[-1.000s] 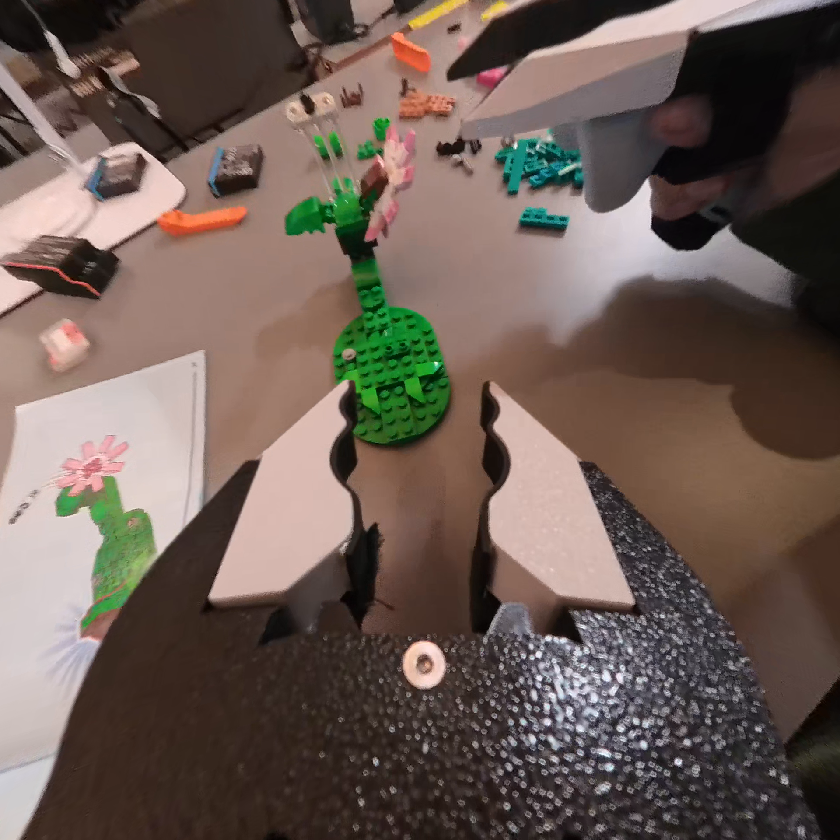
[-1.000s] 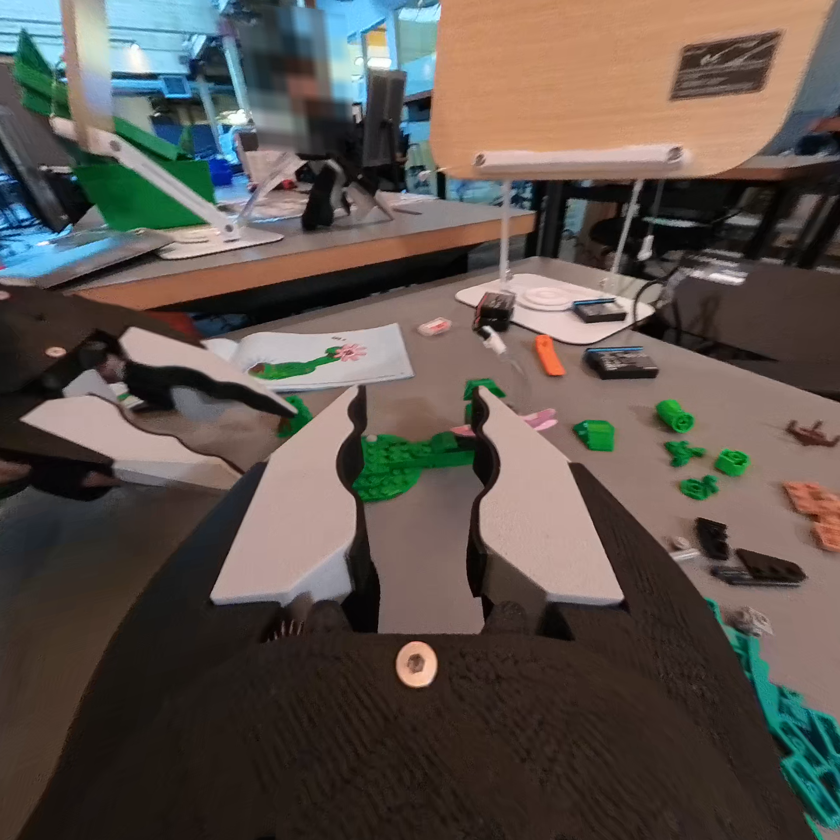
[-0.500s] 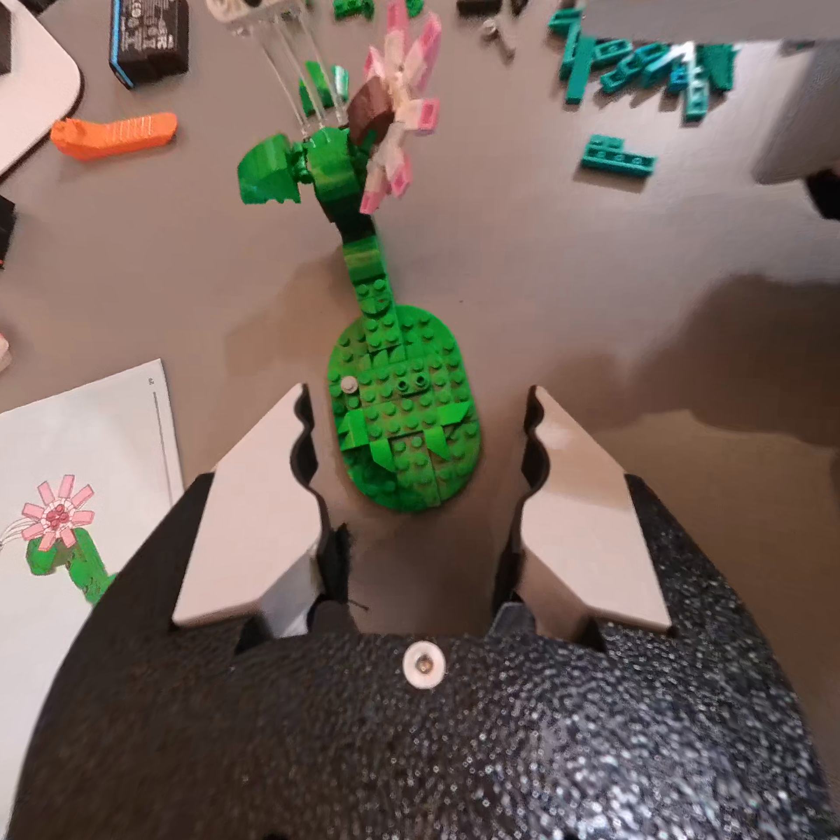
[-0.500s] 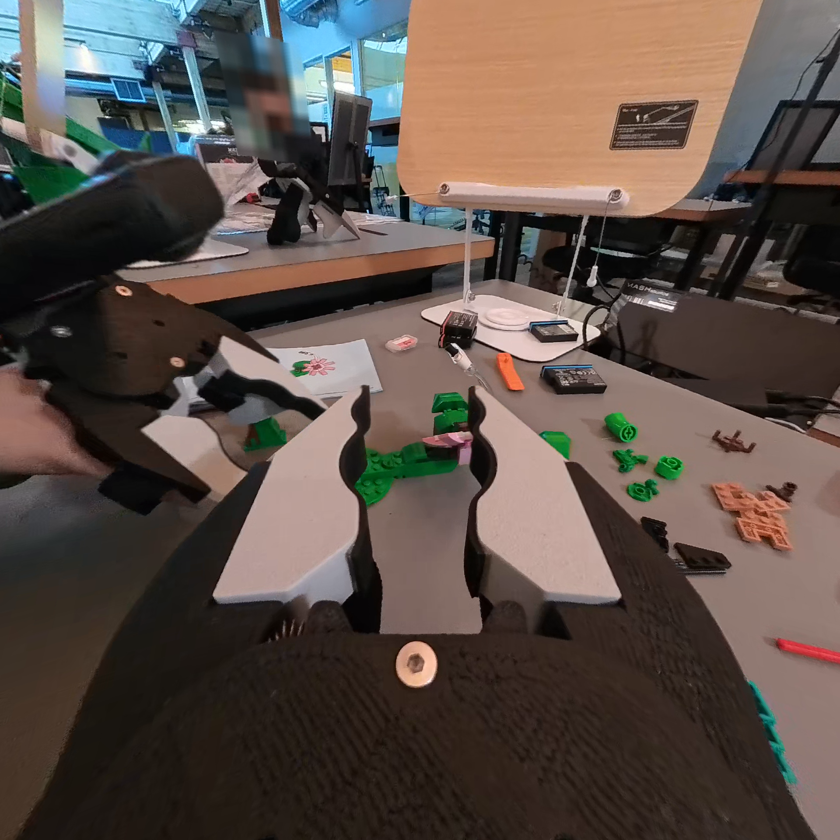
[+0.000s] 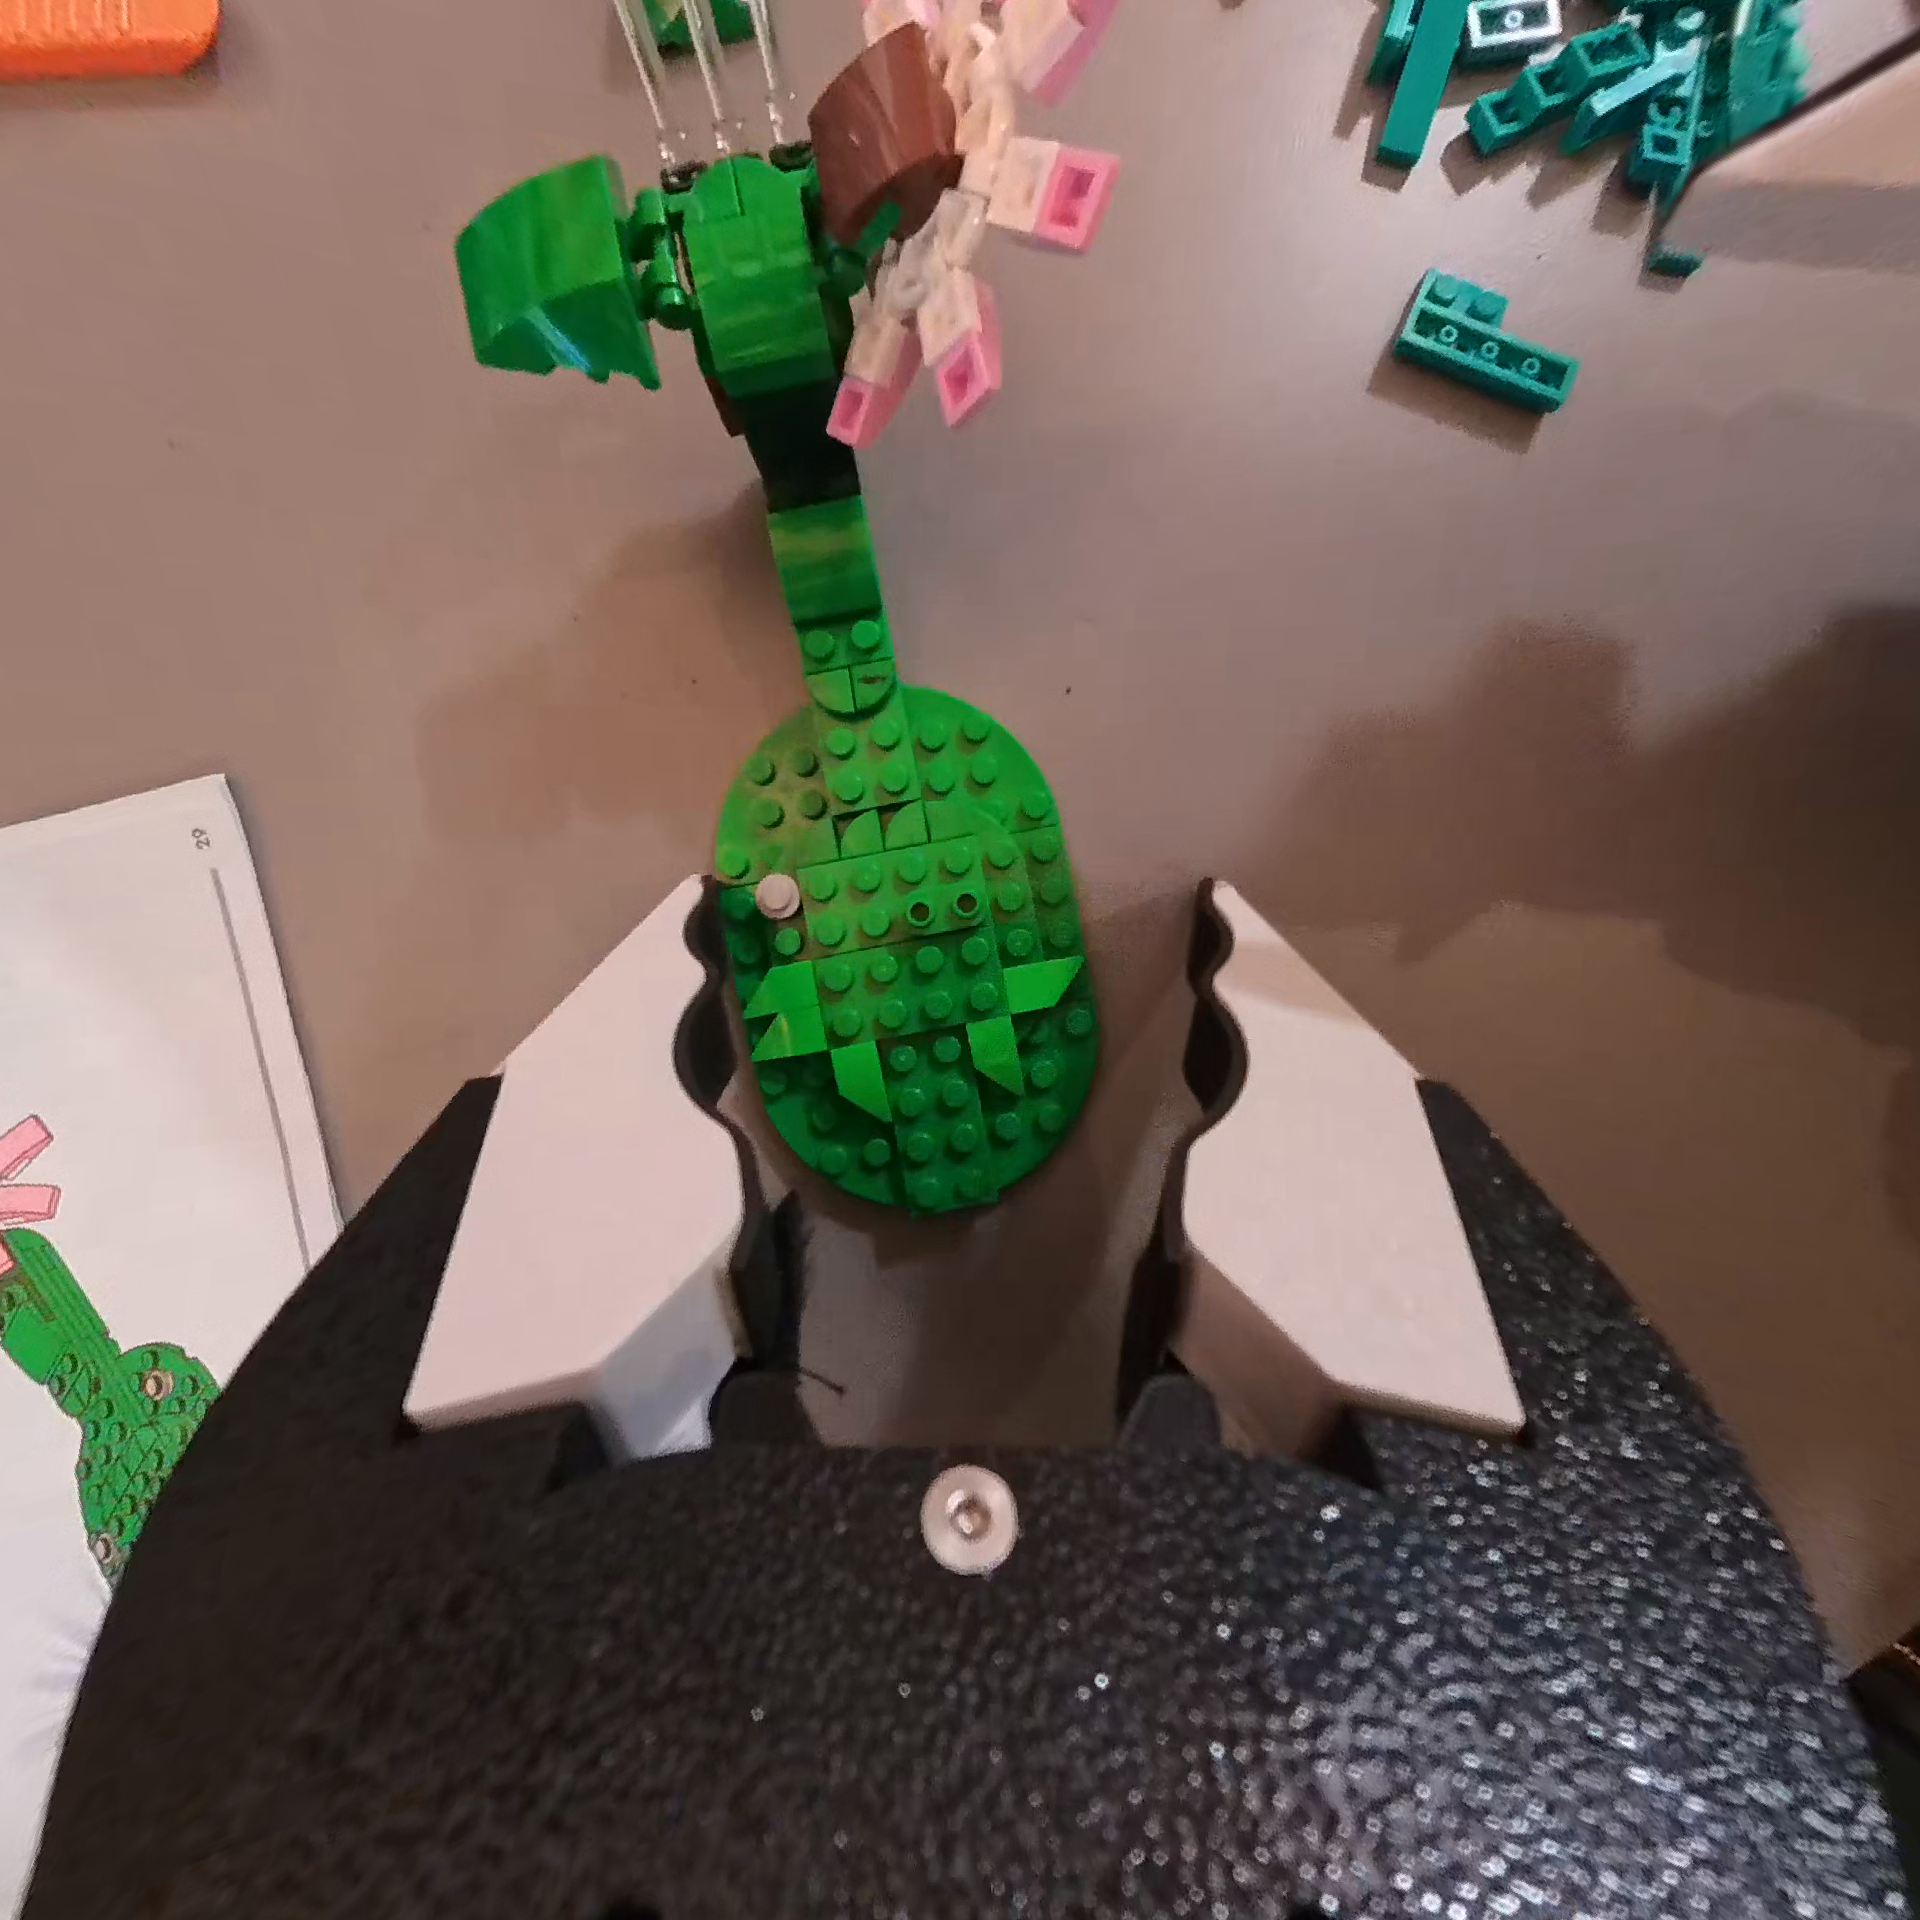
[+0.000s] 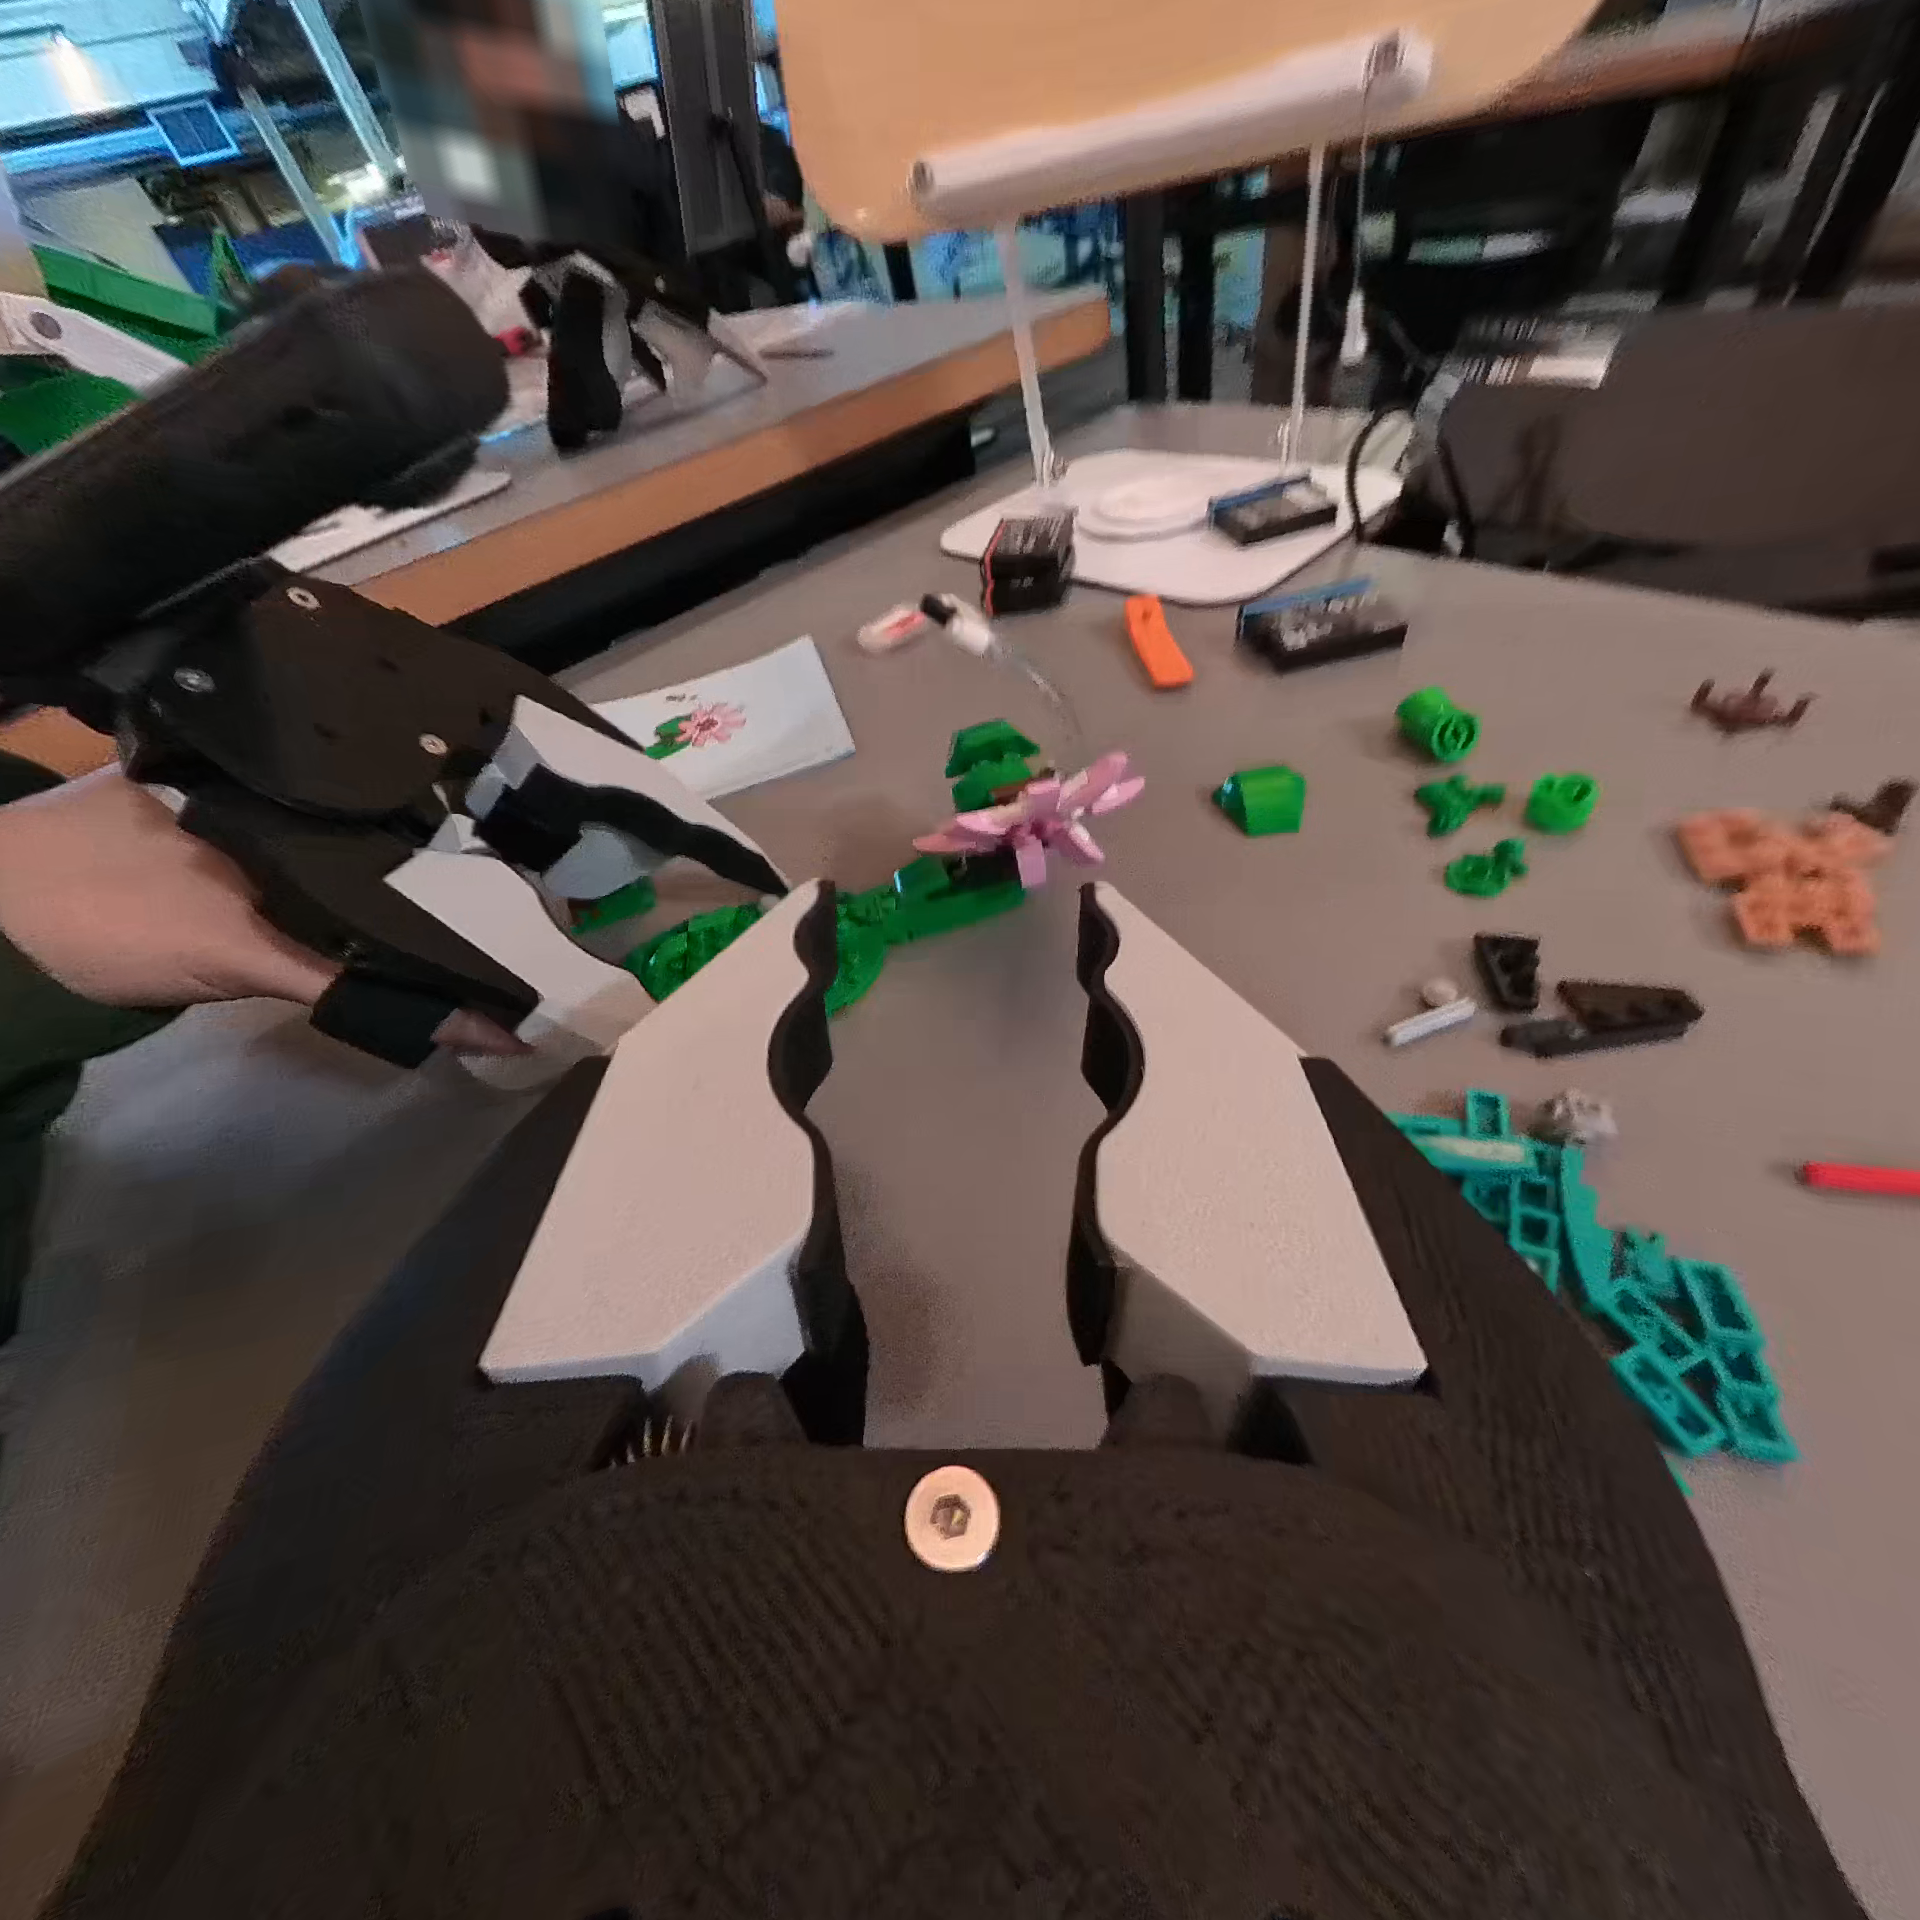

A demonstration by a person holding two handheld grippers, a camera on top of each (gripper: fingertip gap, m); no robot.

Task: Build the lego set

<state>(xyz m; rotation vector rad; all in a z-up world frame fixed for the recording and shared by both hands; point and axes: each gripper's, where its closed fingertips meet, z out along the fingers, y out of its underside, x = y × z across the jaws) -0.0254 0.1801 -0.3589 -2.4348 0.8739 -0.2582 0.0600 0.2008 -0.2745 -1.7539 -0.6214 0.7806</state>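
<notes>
The green Lego plant lies on the grey table: an oval studded base, a stem, a green leaf and a pink flower with a brown piece. My left gripper is open and straddles the base. Its left finger is at the base's left edge; its right finger stands apart. In the right wrist view the left gripper sits low over the base. My right gripper is open and empty, short of the flower.
Teal bricks lie at the right, one apart. The instruction booklet is at the left. An orange brick separator, loose green pieces, black pieces and salmon pieces lie beyond. The left tips stand about 5 cm off the stem. My right wrist view looks at it from another angle.
My left gripper has moved forward and down onto the green base and opened wider, so its fingers now flank the base. My right gripper has moved closer to the flower, still open.
</notes>
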